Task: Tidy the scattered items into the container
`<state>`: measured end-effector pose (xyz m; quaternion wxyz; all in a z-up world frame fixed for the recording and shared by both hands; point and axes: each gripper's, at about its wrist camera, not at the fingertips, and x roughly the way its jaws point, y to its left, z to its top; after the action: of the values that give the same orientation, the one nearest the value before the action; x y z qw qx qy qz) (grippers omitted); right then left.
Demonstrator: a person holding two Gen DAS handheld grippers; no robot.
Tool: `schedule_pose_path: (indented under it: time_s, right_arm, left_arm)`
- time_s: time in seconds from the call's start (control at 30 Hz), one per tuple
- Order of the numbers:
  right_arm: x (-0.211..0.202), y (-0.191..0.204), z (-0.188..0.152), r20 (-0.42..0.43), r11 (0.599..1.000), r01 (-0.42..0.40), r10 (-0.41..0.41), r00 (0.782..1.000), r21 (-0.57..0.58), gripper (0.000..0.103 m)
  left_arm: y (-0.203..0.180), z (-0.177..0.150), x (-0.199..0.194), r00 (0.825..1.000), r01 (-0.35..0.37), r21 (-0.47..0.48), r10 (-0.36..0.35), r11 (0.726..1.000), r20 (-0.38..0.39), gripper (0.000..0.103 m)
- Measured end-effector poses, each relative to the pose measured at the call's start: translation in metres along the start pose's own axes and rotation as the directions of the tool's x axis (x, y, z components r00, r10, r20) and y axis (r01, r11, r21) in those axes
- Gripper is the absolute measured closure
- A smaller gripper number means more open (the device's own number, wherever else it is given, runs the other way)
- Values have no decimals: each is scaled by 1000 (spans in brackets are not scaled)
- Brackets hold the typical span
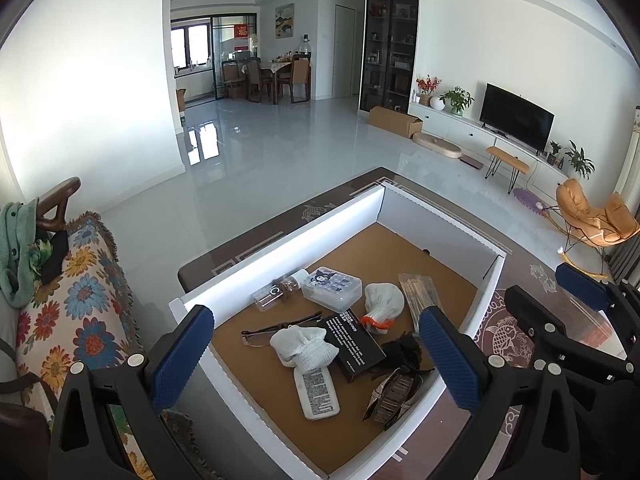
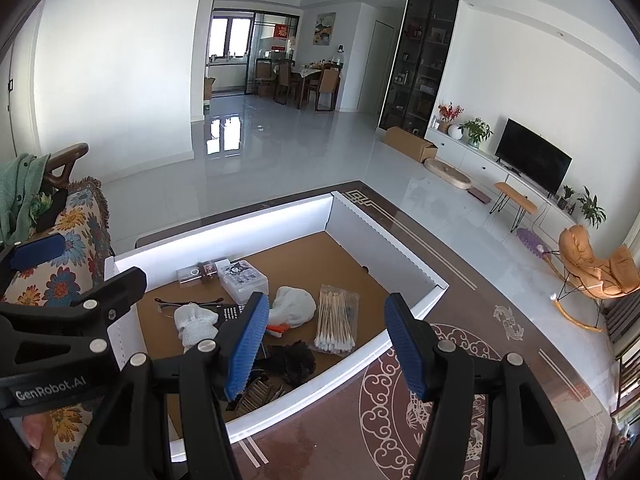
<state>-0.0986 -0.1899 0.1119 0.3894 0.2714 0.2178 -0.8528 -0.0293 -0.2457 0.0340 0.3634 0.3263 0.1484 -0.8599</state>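
A white shallow box (image 1: 280,240) with a brown floor sits on the dark patterned table (image 2: 460,360). Inside lie two white gloves (image 1: 384,300), a black booklet (image 1: 354,340), glasses (image 1: 280,326), a clear bottle (image 1: 280,292), a clear case (image 1: 332,288), a pack of cotton swabs (image 2: 336,322), a white tube (image 1: 316,394) and a black hair clip (image 1: 396,392). My left gripper (image 1: 316,356) is open and empty above the box's near side. My right gripper (image 2: 326,344) is open and empty above the box's near right rim (image 2: 352,356).
A sofa with a floral throw (image 1: 84,320) stands to the left of the table. Beyond the table are a glossy white floor (image 1: 300,140), a TV unit (image 1: 516,120) and an orange rocking chair (image 1: 592,216) on the right.
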Motion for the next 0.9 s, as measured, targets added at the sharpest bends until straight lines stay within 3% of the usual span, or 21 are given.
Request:
schedule_pose_path:
  time_s: [0.27, 0.9]
  right_arm:
    - [13, -11, 11, -41, 998, -49, 50, 998, 27, 42]
    - [28, -3, 18, -70, 998, -60, 60, 996, 2, 42]
  left_arm:
    - [-7, 10, -14, 999, 8, 5, -9, 1000, 42, 0]
    - [0, 7, -2, 999, -41, -13, 41, 999, 25, 0]
